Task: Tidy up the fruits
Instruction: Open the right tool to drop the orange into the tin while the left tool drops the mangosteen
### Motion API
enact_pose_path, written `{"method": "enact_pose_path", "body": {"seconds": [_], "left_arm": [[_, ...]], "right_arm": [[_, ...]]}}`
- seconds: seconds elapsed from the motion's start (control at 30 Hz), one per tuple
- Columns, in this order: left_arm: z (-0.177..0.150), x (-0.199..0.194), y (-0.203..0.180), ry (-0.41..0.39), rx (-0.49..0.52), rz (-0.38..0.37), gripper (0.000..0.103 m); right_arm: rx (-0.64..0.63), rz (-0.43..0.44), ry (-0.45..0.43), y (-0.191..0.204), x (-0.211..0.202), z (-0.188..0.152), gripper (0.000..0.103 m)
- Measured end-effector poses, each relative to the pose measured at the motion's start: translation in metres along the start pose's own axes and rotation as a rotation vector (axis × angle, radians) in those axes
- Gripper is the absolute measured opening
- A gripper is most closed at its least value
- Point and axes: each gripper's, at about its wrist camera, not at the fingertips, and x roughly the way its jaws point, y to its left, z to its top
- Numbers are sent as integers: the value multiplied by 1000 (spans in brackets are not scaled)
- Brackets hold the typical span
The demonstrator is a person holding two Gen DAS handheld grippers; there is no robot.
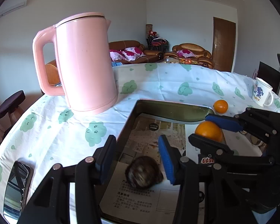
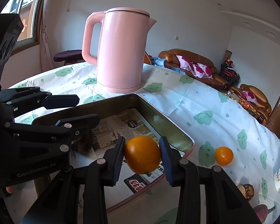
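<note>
A metal tray (image 1: 168, 108) lined with printed paper sits on the tablecloth; it also shows in the right wrist view (image 2: 158, 119). A dark brown fruit (image 1: 144, 171) lies in the tray, blurred, below my open left gripper (image 1: 138, 155); it also shows in the right wrist view (image 2: 84, 143). My right gripper (image 2: 142, 156) holds a large orange (image 2: 142, 154) between its pads above the tray; the orange also shows in the left wrist view (image 1: 208, 130). A smaller orange (image 2: 224, 155) lies on the cloth right of the tray, also in the left wrist view (image 1: 220, 106).
A pink kettle (image 1: 84, 63) stands behind the tray, also in the right wrist view (image 2: 121, 50). A phone (image 1: 16, 186) lies at the left. A printed mug (image 1: 262, 92) stands at the right. A brown fruit (image 2: 246, 191) and a reddish fruit (image 2: 263, 211) lie near the mug.
</note>
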Motion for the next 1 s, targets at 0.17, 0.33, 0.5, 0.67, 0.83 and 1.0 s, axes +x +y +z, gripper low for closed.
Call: {"method": "enact_pose_path", "body": {"seconds": [0.17,0.33,0.5,0.67,0.83,1.0], "left_arm": [[0,-2,2,-8,-9,3,50],[0,-7,5,-32,-23,23,59],[0,-18,5,-75,-39,12,82],[2,-34,-10,-117,-4,0,88],[5,-49,-17,-156,-9,-4,98],[4,-53,-35,-159,1,-47,100]], "right_arm": [[7,-7,-5,-1,-1,-1,48],[23,-20,-20,-4,-5,-2,53],[33,-45,-17,-6,-10,-4,63],[9,-70,-35,-2,-24,-5,64],[13,-130,-43,-11,-43,-13,64],[73,-171,-48,-34,-66,-27,65]]}}
